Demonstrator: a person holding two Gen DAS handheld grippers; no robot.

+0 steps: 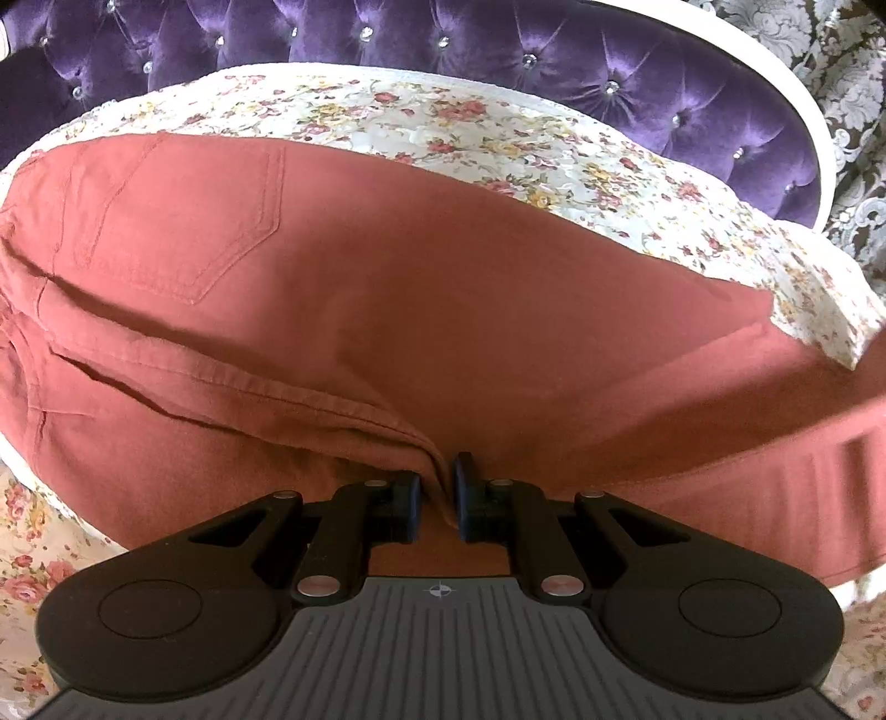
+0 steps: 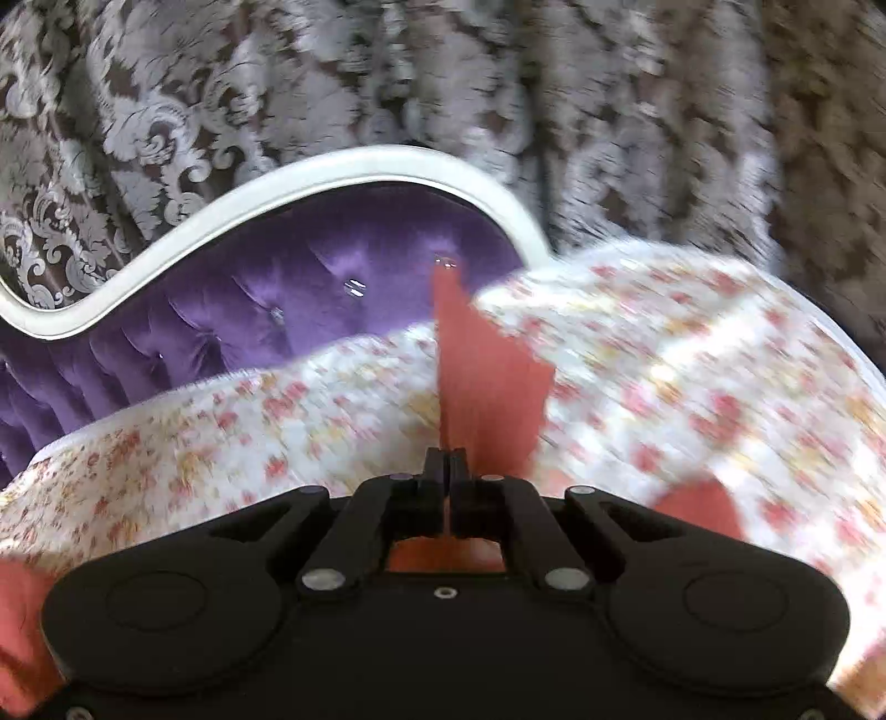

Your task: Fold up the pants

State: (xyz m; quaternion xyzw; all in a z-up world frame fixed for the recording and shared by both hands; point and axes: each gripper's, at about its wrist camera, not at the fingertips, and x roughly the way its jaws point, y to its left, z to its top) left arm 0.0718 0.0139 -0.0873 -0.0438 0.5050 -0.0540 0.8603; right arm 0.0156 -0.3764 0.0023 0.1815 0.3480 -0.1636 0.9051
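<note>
Rust-red pants (image 1: 387,288) lie spread on a floral bedspread (image 1: 498,127), back pocket (image 1: 183,221) up at the left. My left gripper (image 1: 437,493) is shut on a bunched fold of the pants at the near edge. My right gripper (image 2: 446,482) is shut on a thin edge of the same pants (image 2: 487,387), which stands up as a red flap in front of it; this view is motion-blurred. More red cloth shows at the lower left of the right wrist view (image 2: 22,626).
A purple tufted headboard (image 1: 498,50) with a white frame (image 2: 277,183) stands behind the bed. A damask-patterned curtain (image 2: 498,83) hangs beyond it. The floral bedspread (image 2: 692,360) extends to the right, one corner (image 1: 830,321) folded over the pants.
</note>
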